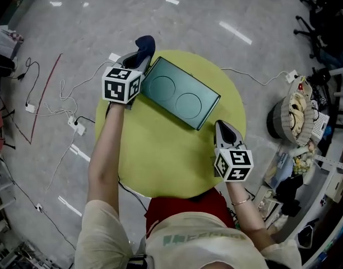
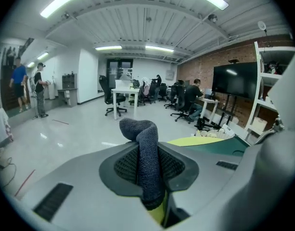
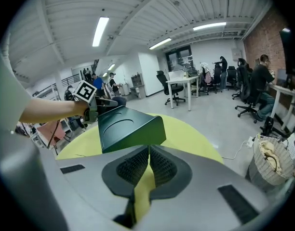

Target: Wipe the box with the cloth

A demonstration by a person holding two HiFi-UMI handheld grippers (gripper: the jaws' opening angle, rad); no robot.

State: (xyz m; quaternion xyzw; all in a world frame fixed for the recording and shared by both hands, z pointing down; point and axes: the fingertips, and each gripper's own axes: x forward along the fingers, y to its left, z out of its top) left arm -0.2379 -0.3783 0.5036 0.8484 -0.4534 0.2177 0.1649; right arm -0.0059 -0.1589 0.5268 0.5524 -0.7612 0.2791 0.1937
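Head view: left gripper [image 1: 137, 61], pinching dark blue knitted cloth [image 1: 144, 43], just beside left end of dark green rectangular box [image 1: 180, 93]; right gripper [image 1: 223, 130], jaws pressed together, near opposite end.

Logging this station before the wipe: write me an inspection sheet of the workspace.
Surface: round yellow-green table, holding only the box.
Job's things: dark green box lying flat on the table; dark blue cloth held in the left tongs.
Clutter: nothing seen on the table.
Grippers: left tongs shut on the cloth at the box's left end; right tongs shut, empty, apart from the box.
Cables: white cables on the floor left of the table; another cable to the right.
Surroundings: basket right of the table; office chairs.
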